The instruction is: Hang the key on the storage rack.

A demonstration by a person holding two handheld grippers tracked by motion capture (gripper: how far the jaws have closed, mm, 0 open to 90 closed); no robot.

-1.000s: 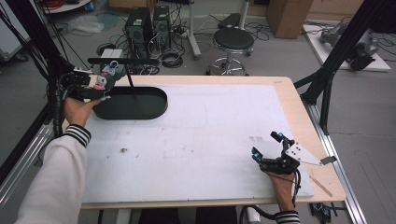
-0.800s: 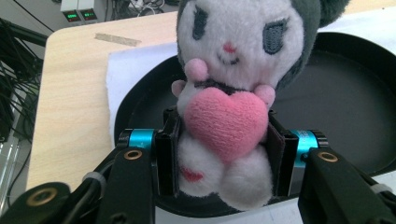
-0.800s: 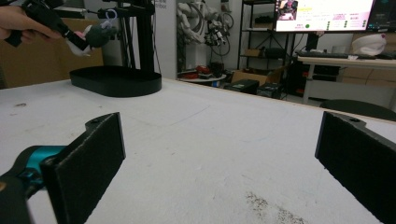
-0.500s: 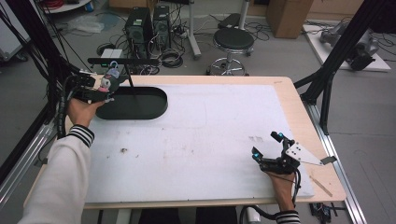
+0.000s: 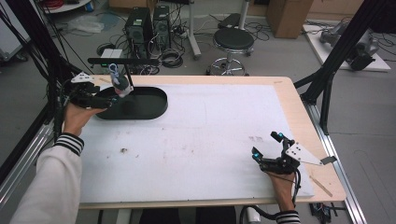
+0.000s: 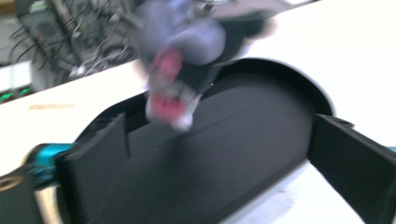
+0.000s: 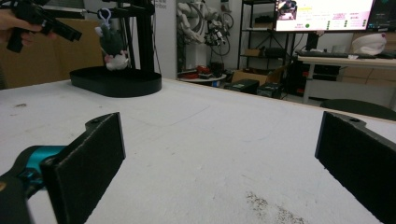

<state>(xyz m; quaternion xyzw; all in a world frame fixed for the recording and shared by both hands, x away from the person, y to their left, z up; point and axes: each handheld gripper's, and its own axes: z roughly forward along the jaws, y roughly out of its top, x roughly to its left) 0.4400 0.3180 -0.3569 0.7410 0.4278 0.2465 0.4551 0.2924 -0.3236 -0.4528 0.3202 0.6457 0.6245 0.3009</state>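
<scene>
A small grey plush toy (image 5: 119, 83) with a red and white underside hangs by a blue loop from the bar of a black stand (image 5: 124, 60), above the stand's black oval base (image 5: 144, 105). My left gripper (image 5: 108, 99) sits just left of the toy. Its jaws have just been opening and nothing is between them. In the left gripper view the toy (image 6: 182, 70) is blurred, above and beyond the open left gripper (image 6: 219, 154). My right gripper (image 5: 267, 143) rests open on the white table cover near the front right. The right gripper (image 7: 219, 158) holds nothing, with the toy (image 7: 112, 44) far off.
The white cover (image 5: 210, 130) spreads over the wooden table (image 5: 299, 107) and carries a few dark specks. Black frame posts (image 5: 327, 79) stand at the table's right side. A stool (image 5: 232, 41), computer towers and cables stand on the floor beyond the far edge.
The left gripper has let go of the toy and drawn back a little. The toy now hangs lower from the bar. The right gripper has stayed put.
</scene>
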